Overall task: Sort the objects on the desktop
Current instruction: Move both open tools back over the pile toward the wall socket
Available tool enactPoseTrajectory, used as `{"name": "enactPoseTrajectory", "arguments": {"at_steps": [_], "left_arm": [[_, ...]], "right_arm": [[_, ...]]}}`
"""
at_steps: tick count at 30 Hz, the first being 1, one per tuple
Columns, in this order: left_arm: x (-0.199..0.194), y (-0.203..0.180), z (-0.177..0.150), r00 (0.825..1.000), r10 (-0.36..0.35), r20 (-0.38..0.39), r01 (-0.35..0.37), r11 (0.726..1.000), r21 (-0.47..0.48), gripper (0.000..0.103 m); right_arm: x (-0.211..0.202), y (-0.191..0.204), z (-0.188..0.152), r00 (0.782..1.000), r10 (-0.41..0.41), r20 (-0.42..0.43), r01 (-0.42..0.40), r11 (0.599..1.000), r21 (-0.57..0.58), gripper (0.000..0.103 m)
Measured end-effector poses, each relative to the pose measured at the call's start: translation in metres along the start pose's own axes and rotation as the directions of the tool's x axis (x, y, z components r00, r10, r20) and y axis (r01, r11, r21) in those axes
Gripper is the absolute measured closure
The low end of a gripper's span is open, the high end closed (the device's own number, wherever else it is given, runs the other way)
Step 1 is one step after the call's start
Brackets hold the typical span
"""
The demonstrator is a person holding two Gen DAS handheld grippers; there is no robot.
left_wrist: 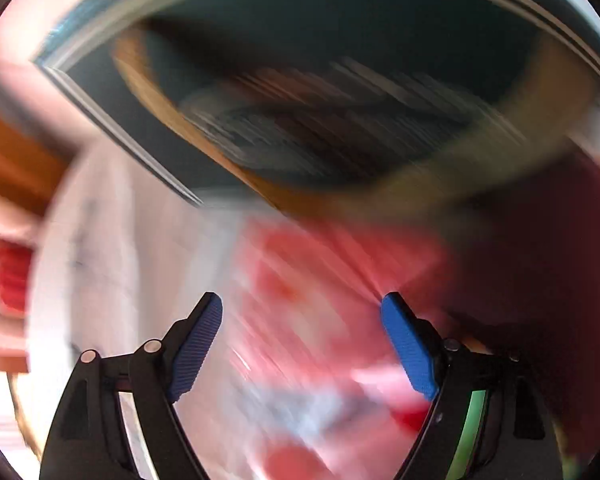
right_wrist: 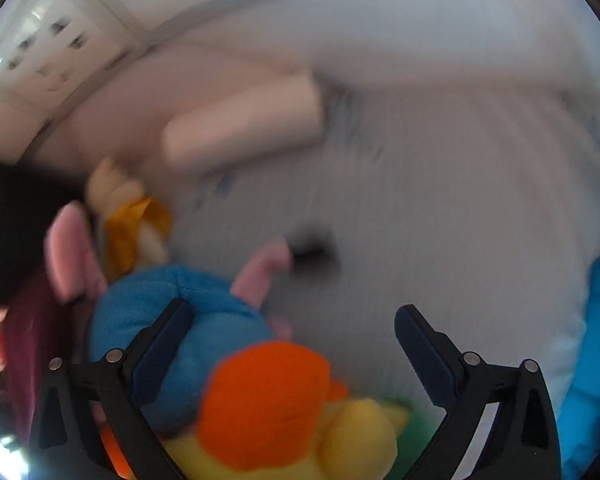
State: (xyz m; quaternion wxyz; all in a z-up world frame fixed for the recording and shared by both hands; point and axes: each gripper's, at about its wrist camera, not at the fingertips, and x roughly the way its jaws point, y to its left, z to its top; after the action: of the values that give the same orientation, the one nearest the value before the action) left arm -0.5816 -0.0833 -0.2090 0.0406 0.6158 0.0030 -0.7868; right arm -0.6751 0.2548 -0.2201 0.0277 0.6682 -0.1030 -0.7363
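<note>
Left gripper [left_wrist: 302,306]: jaws wide, nothing between; view smeared, a dark tray [left_wrist: 308,92] above blurred pink clutter. Right gripper [right_wrist: 294,316]: jaws wide, holding nothing, over a blue plush toy [right_wrist: 220,312] beside an orange-and-yellow plush [right_wrist: 268,400] on the white desk [right_wrist: 440,220].

Both views are pretty smeared with motion blur, and the left wrist one is worst: the dark round-edged tray [left_wrist: 324,92] streaks diagonally and the pink-red stuff below is mush. Only the black gripper fingers with blue ribbed pads [left_wrist: 410,354] stay sharp. Soft, even daylight, fisheye bending and dark vignette at the corners.
</note>
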Motion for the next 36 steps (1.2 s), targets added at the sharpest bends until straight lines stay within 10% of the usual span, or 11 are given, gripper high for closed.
{"name": "enactPoseTrajectory", "arguments": {"at_steps": [12, 18, 23, 27, 36], "left_arm": [[-0.075, 0.034, -0.193, 0.996, 0.066, -0.066, -0.062, 0.996, 0.057, 0.021], [-0.136, 0.048, -0.179, 0.996, 0.066, 0.052, -0.069, 0.996, 0.054, 0.021], [-0.147, 0.059, -0.108, 0.987, -0.014, 0.163, 0.029, 0.995, -0.091, 0.021], [-0.103, 0.058, -0.039, 0.986, 0.001, 0.164, 0.028, 0.985, -0.172, 0.021], [-0.004, 0.050, 0.009, 0.995, -0.049, 0.085, 0.065, 0.980, -0.189, 0.021]], "right_arm": [[-0.053, 0.060, -0.249, 0.991, -0.093, 0.096, 0.127, 0.882, -0.454, 0.000], [-0.088, 0.068, -0.313, 1.000, 0.017, -0.017, -0.024, 0.821, -0.570, 0.000], [-0.142, 0.038, -0.249, 0.973, 0.177, 0.145, -0.107, 0.912, -0.396, 0.000], [-0.154, 0.020, -0.153, 0.932, 0.107, 0.346, -0.015, 0.966, -0.259, 0.000], [-0.015, 0.022, 0.011, 0.921, -0.020, 0.389, 0.068, 0.992, -0.109, 0.000]]}}
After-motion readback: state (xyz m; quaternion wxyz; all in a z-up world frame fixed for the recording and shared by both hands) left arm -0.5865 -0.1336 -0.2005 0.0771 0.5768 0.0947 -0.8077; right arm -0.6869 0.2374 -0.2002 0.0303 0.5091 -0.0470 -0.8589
